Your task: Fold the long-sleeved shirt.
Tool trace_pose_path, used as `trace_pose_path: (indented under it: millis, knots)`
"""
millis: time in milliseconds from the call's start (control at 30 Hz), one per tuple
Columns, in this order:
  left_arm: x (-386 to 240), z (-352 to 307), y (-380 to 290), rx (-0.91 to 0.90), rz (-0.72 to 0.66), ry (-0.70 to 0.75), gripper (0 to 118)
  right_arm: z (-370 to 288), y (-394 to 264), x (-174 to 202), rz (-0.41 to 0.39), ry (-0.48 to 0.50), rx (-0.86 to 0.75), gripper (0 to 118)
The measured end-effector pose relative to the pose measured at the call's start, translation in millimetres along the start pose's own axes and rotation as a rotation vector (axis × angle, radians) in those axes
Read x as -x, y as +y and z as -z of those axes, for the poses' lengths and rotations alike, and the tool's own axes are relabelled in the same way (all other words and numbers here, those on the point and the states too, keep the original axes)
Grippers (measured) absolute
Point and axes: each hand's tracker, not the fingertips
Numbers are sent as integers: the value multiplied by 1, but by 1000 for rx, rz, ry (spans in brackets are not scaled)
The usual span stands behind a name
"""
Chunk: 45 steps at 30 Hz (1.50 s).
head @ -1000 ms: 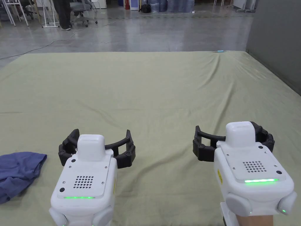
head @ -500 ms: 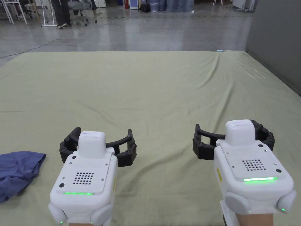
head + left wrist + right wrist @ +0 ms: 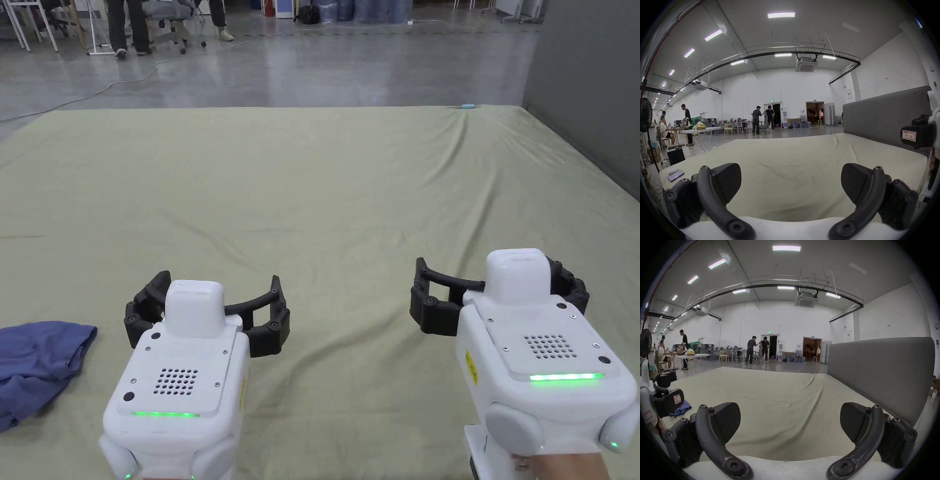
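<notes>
Green sheet (image 3: 350, 187) | blue shirt (image 3: 37, 362) left of left gripper (image 3: 206, 309) | both grippers wide open, empty

shirt (image 3: 37, 365): plain blue, no pattern; crumpled.
bed sheet (image 3: 325, 187): plain olive green in the head view; pale cream in both gripper views.
left gripper (image 3: 206, 315): white housing, black jaws, 1 green light strip, 1 grid of dark holes on top.
right gripper (image 3: 500, 300): white housing, black jaws, 1 green light strip, 1 yellow sticker on the side.
headboard panel (image 3: 880, 374): plain grey.
floor (image 3: 312, 69): glossy grey.
walls (image 3: 802, 91): white.
phone (image 3: 675, 175): pale lilac.
2 people by the doorway (image 3: 757, 352): dark tops, dark trousers.
</notes>
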Motion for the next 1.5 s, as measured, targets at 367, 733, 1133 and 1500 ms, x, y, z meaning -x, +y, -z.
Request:
trace_pose_path:
  millis: [367, 733, 1133, 1500]
  knots:
    - [-2, -4, -2, 2, 10, -2, 118, 9, -1, -14, 113, -58, 84, 118]
    - [-2, -2, -2, 18, 6, -7, 118, 3, -1, 2, 25, -83, 34, 118]
    - [1, -2, -2, 32, -2, -1, 118, 4, 1, 5, 42, -43, 62, 118]
    - [2, 3, -3, 42, -18, -10, 118, 7, 1, 8, 26, -65, 67, 118]
